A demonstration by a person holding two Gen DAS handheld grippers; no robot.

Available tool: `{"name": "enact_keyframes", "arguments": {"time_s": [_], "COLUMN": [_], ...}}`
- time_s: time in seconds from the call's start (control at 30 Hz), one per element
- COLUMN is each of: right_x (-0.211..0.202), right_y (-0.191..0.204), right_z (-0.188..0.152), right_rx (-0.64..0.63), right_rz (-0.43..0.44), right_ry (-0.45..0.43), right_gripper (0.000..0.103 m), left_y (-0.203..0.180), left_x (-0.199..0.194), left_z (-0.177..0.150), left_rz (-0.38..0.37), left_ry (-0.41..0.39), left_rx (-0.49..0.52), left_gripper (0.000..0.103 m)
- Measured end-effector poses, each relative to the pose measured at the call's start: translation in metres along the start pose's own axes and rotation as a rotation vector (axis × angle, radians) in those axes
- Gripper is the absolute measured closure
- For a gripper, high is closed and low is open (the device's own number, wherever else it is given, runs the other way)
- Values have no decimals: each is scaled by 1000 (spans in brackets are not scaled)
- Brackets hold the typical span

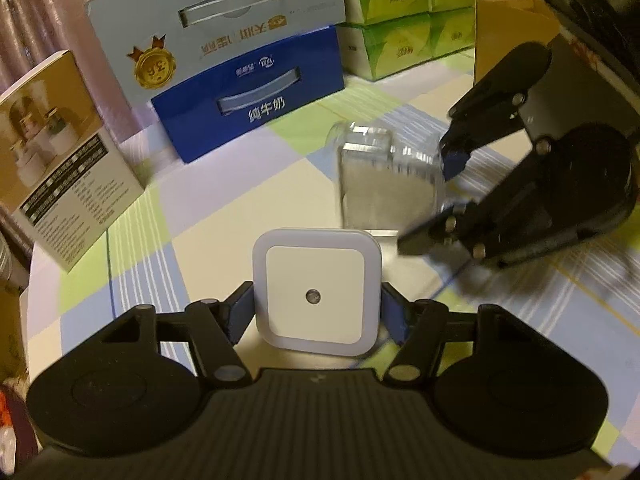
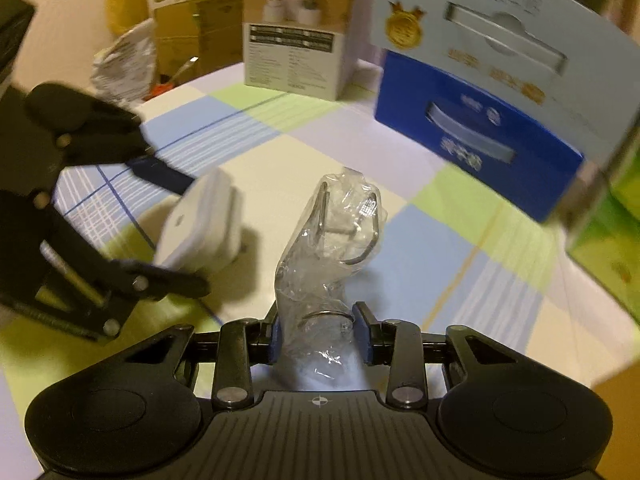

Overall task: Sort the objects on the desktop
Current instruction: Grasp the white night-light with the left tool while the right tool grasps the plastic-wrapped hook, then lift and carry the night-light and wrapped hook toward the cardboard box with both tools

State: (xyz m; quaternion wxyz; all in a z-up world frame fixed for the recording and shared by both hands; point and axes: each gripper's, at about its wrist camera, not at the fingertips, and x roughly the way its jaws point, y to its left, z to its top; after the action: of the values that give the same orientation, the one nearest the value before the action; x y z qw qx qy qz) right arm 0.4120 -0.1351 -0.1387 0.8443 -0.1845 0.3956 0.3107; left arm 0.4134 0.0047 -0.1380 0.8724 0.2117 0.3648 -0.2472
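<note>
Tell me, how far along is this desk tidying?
Nothing looks sorted yet. In hand: the left hand-held gripper brackets the white night light, and the right hand-held gripper is shut on the plastic-wrapped metal piece. Both items remain on the checked tablecloth, still to be placed.

Both tools are built alike. The left gripper [image 1: 318, 312], low in its own frame, is matte black: a ribbed central housing with a small white crosshair mark, flanked by two round, flat-topped lobes. Angular black linkage arms run forward from silver pivot pins to fingers faced with blue pads [image 1: 240, 314]. The right gripper [image 2: 320, 330] shows the same ribbed body, crosshair, lobes and silver pins — its pads blue too. Seen side-on in the other camera, each shows small brass-coloured screws, though blur makes that tint uncertain.
</note>
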Motion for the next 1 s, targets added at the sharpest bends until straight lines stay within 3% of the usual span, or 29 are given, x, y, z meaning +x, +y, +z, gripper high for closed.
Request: {"name": "enact_keyframes", "arguments": {"time_s": [0.27, 0.5, 1.0], "right_x": [-39, -75, -159], "right_y": [21, 33, 78], "right_z": [-27, -60, -131], "right_rx": [103, 276, 376], "right_rz": [-10, -1, -29], "right_ry": [37, 63, 41], "right_gripper": [72, 73, 74], "left_y": [-32, -61, -122], "left_x": [-32, -62, -115], "left_z": [-17, -35, -59], "left_rz": [-16, -22, -25], "left_ry": [24, 40, 93], "left_rx": [-56, -89, -89], "left_gripper": [42, 42, 42]}}
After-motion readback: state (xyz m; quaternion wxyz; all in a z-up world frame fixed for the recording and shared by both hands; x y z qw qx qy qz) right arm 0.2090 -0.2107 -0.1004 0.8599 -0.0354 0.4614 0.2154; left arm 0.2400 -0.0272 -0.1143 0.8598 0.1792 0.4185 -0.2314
